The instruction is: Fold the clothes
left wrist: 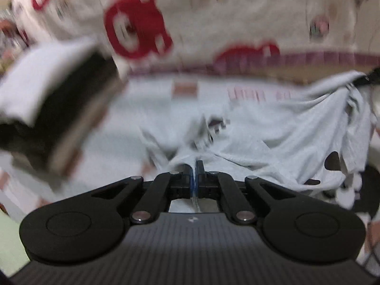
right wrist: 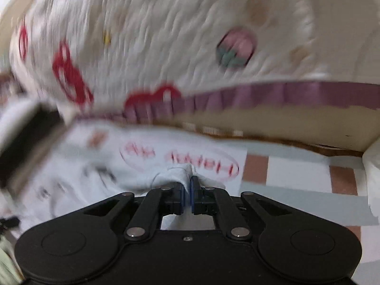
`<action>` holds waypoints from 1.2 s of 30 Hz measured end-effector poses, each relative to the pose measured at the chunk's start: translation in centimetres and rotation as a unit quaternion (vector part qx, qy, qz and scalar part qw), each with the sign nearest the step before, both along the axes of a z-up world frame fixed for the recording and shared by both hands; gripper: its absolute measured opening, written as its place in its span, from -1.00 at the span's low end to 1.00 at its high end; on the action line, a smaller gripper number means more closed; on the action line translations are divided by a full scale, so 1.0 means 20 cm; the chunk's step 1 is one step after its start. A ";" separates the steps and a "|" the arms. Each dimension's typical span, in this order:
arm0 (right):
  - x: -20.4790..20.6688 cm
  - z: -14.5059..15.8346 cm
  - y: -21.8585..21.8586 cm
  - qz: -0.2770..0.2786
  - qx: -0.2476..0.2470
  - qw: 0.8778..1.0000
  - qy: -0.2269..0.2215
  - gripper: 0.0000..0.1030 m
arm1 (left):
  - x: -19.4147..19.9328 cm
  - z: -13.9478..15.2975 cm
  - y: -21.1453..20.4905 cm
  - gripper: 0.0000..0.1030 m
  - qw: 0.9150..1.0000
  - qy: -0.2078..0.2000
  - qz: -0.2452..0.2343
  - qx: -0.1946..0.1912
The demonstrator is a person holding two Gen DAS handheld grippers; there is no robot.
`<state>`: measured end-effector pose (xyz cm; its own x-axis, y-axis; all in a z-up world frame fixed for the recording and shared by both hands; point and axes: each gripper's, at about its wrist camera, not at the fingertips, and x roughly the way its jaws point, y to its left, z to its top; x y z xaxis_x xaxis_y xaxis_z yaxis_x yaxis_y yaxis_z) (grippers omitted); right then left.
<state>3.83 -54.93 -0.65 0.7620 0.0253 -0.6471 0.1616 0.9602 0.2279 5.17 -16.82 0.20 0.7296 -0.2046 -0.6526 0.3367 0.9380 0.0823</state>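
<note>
Underneath both grippers: a flat surface under a pale sheet (right wrist: 296,197) with brown-red and white checks, clearest at 3 o'clock in the right wrist view. At 12 o'clock in both views, a puffy white quilt (left wrist: 213,11) with crinkled texture, red cartoon prints and a pleated mauve trim (right wrist: 285,95); tan edge below it. Boxy dark object with a white top (left wrist: 47,99) at 9 o'clock, too blurred to name. Room otherwise unreadable, heavy motion blur.

Garment: light grey-blue jersey tee (left wrist: 296,130), soft, creased, black blotch prints in the left view, red oval lettering (right wrist: 180,159) in the right view. It hangs bunched between the two grippers.

Left gripper (left wrist: 194,173): fingers together, pinching a tee fold. Right gripper (right wrist: 187,190): fingers together, clamped on a bunched tee edge.
</note>
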 end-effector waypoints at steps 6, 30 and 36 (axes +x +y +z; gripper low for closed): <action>-0.23 0.24 -0.02 -0.015 0.003 0.996 -0.083 -0.90 | 0.02 0.15 0.15 -0.97 0.997 -0.059 0.048 -0.024; -0.21 0.05 -0.26 -0.079 0.049 0.995 0.034 0.03 | 0.28 -0.07 0.21 0.34 0.989 0.131 0.061 -0.012; -0.16 0.02 -0.06 0.001 0.003 0.999 0.048 0.03 | 0.20 -0.16 0.17 0.37 0.986 0.157 0.045 0.044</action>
